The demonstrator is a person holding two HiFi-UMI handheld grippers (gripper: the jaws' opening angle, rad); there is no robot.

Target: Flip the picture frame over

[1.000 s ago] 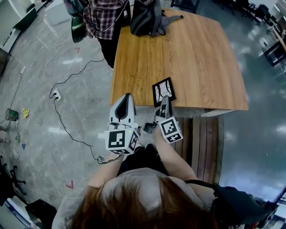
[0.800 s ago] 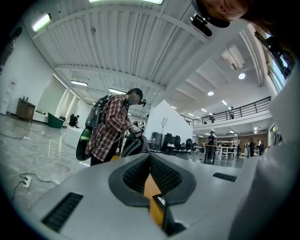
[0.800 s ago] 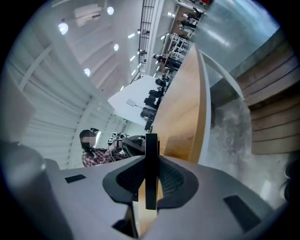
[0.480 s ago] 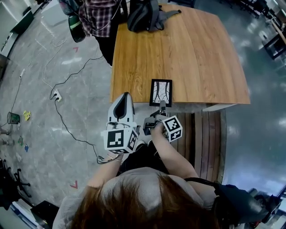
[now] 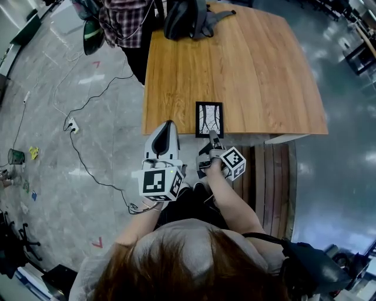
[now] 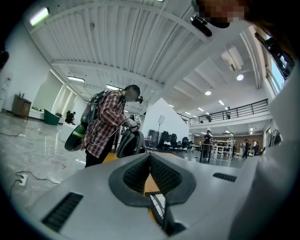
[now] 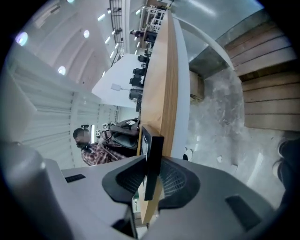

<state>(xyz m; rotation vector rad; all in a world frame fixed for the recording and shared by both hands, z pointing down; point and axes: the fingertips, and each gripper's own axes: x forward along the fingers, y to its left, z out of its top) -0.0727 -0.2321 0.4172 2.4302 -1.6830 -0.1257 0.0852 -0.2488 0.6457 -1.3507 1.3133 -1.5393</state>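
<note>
Edgewise, right gripper (image 5: 212,137) clamps picture frame (image 5: 209,119).

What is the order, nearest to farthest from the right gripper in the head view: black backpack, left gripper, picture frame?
1. picture frame: clamped in the right gripper, at the near edge of the table.
2. left gripper: beside it on the left, off the table's near corner.
3. black backpack: far end of the table.

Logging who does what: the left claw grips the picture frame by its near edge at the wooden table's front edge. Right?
No, it is the right claw that grips the picture frame by its near edge at the wooden table's front edge. The right gripper view shows the frame's black edge clamped between its jaws. The left claw holds nothing.
</note>
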